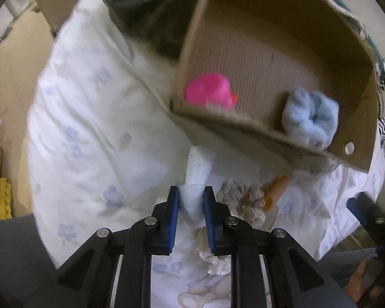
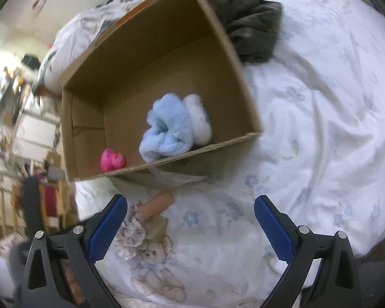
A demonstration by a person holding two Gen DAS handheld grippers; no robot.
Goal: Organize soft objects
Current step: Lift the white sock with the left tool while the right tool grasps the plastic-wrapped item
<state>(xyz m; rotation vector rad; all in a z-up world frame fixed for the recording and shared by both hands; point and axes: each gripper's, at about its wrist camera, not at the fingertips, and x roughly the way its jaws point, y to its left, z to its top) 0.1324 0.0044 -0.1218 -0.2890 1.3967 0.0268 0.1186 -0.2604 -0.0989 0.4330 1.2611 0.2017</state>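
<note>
A: Status of the box?

B: The cardboard box (image 2: 166, 59) rests on the floral duvet (image 2: 308, 118). It contains two items: a fluffy blue bundle (image 2: 172, 131) and a pink toy (image 2: 112, 163). Both count as stowed.

A: Items outside the box?

B: Three are visible on the duvet, just in front of the box's near wall: a pale blue-white soft item (image 1: 196, 179), a cream ruffled scrunchie (image 1: 246, 200) and a cardboard tube (image 2: 156, 205). Whether the tube belongs to the task cannot be determined.

A: Gripper condition?

B: Left gripper (image 1: 191, 213): pads closed on the pale blue-white soft item, which still lies on the duvet. Right gripper (image 2: 190, 228): jaws spread wide, nothing between them.

A: Progress estimate?

B: Roughly half complete. The gripped item requires lifting and transfer into the box; the scrunchie follows.
</note>
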